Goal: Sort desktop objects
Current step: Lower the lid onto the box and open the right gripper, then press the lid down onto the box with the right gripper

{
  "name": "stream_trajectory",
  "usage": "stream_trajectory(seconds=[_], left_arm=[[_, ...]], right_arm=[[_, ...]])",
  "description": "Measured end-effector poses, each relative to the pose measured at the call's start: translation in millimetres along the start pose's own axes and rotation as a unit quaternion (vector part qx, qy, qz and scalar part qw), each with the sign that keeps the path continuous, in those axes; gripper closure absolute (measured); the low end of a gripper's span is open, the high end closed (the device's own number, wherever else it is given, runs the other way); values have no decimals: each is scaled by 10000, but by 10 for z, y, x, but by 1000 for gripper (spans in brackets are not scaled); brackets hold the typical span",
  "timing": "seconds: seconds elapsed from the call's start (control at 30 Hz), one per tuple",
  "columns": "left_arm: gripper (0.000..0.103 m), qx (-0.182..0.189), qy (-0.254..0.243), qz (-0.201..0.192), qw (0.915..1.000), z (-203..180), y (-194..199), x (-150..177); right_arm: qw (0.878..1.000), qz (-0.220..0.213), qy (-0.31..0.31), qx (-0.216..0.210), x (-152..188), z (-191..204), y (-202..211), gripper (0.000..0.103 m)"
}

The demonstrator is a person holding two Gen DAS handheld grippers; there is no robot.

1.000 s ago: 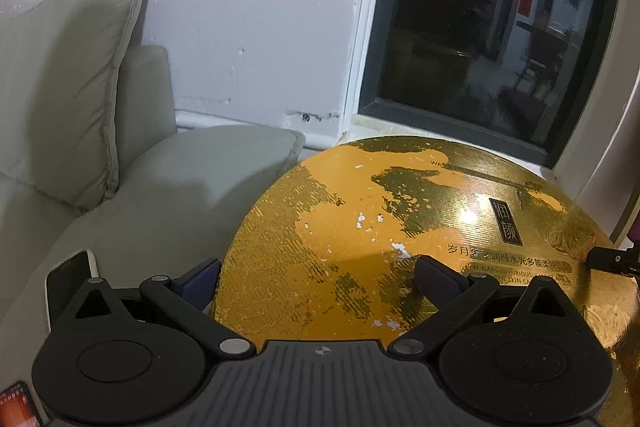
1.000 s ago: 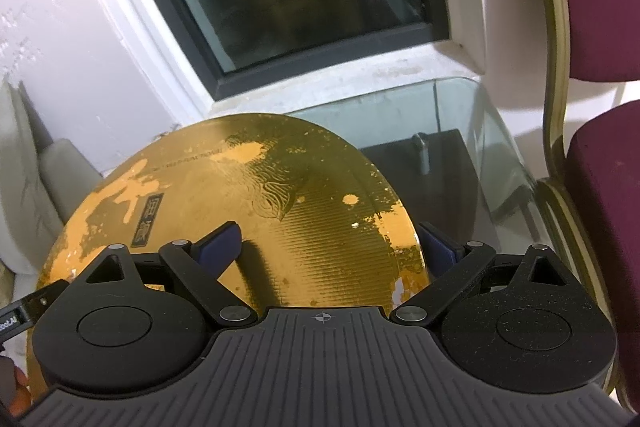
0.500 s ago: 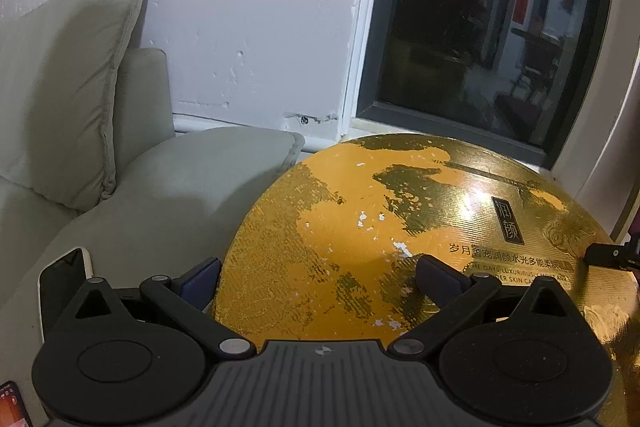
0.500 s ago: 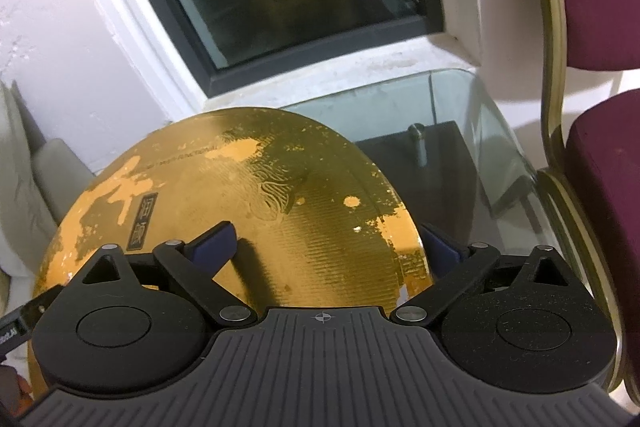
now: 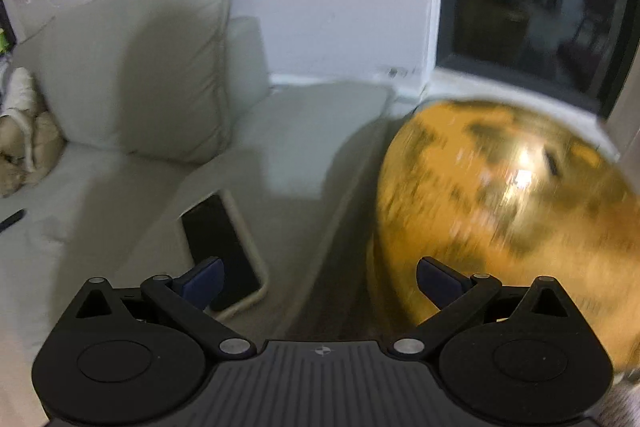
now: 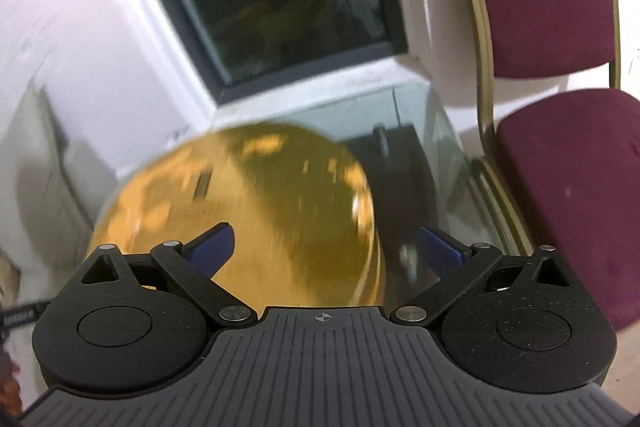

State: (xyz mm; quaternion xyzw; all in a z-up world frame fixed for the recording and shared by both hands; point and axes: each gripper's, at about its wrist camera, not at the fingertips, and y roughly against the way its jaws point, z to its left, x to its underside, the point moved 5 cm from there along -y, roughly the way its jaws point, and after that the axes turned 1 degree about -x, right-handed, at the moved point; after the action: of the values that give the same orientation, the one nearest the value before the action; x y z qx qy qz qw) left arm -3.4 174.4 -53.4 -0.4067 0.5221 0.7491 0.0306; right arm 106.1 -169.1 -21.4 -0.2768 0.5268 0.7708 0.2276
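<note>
Entry, logged left to right from my remote station. Sofa cushion (image 5: 160, 67): pale, upright against the wall, far left of the left wrist view. Smartphone (image 5: 224, 251): dark screen up in a light case, flat on the sofa seat (image 5: 280, 131), its long axis running away from me and leaning slightly left; my left finger tip overlapped its near right corner in the view, though I could not tell whether it touched. Left gripper (image 5: 318, 283): jaws spread wide, nothing between them; the gap looked onto the strip between the sofa's edge and the box. Round gold box (image 5: 500, 207): motion-blurred, lying ahead and to the right of the left gripper, its rim just past my right finger. In the right wrist view the same box (image 6: 256, 207) sat ahead and left on the glass table (image 6: 432, 131). Right gripper (image 6: 324, 247): jaws likewise wide and empty, straddling the box's right rim. Maroon chair (image 6: 560, 167): far right, beside the table. Judgement: the phone lay nearer the left gripper, the box within reach of both; which item was next, I could not settle.
</note>
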Motion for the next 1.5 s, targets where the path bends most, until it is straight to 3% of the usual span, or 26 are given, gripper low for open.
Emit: stream_trajectory(seconds=[0.17, 0.33, 0.43, 0.5, 0.6, 1.07, 1.23, 1.5], left_arm=[[1, 228, 106, 231, 9994, 6, 31, 192], [1, 130, 71, 143, 9998, -74, 51, 132], [1, -10, -39, 148, 9999, -126, 38, 101], [1, -90, -137, 123, 9998, -149, 20, 95], [1, -120, -227, 113, 9996, -172, -26, 100], [1, -278, -639, 414, 9967, -253, -222, 235], [1, -347, -687, 468, 9959, -272, -241, 246], [1, -402, -766, 512, 9949, -292, -236, 249]], right_arm=[[9991, 327, 259, -44, 341, 119, 164, 2], [9988, 402, 269, -25, 394, 178, 250, 3], [9982, 403, 445, -39, 402, 259, 263, 14], [9967, 471, 656, -13, 431, 340, 239, 37], [9947, 574, 844, -75, 478, 444, 191, 56], [9896, 795, 1189, -117, 513, 611, -8, 57], [9828, 1004, 1548, 85, 542, 597, -232, 59], [9812, 1212, 1498, 74, 560, 544, -411, 61]])
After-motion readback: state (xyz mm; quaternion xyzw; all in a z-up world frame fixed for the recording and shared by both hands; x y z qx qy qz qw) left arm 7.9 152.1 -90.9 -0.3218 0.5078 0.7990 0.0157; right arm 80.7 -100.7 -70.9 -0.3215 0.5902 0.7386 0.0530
